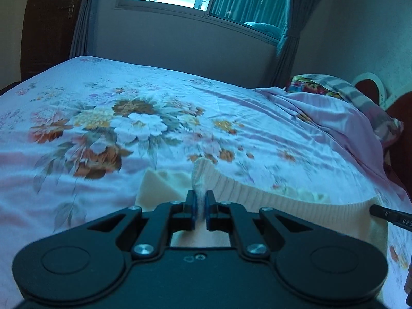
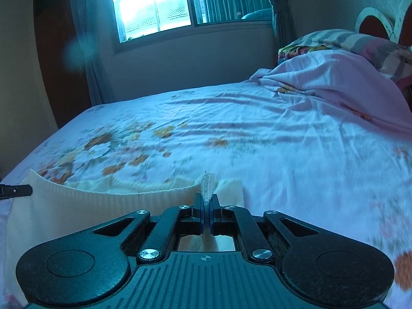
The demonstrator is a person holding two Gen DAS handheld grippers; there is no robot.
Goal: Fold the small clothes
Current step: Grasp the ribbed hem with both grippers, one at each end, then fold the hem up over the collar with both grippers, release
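A cream ribbed knit garment lies on the flowered bed sheet, with its ribbed edge stretched between both grippers. My left gripper is shut on one corner of that edge, and a fold of knit sticks up between its fingers. In the right wrist view my right gripper is shut on the other corner of the same garment. Each gripper's tip shows at the edge of the other's view, the right one and the left one.
A rumpled pink blanket and striped and flowered pillows lie at the head of the bed on the right, before a headboard. A window with curtains is beyond the far side of the bed.
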